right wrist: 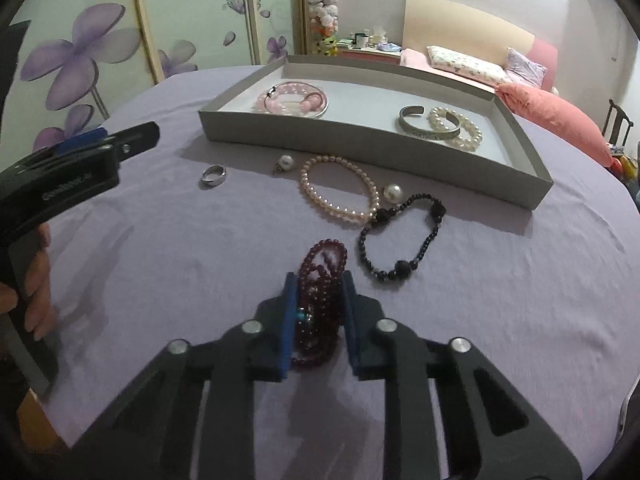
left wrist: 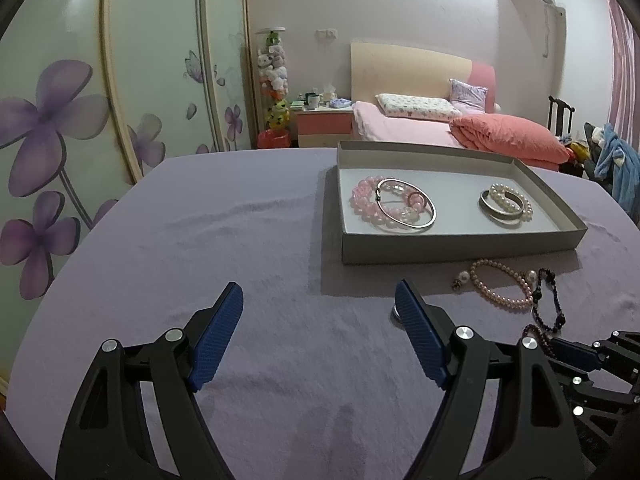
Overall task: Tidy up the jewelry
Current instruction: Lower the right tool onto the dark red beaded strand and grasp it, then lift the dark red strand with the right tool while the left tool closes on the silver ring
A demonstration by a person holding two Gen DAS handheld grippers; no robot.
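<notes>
Now the right gripper (right wrist: 318, 296) fingers are clenched on the red beads (right wrist: 320, 300), in front of the box (right wrist: 360, 136). Box lies straight ahead. Left gripper (left wrist: 320, 312) fingers are wide apart, holding nothing.

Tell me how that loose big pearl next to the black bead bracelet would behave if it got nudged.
The big pearl looks round and smooth, so it would probably roll across the purple cloth. It lies against the pearl bracelet and black bead bracelet, which may stop it. It could slip from a claw.
</notes>
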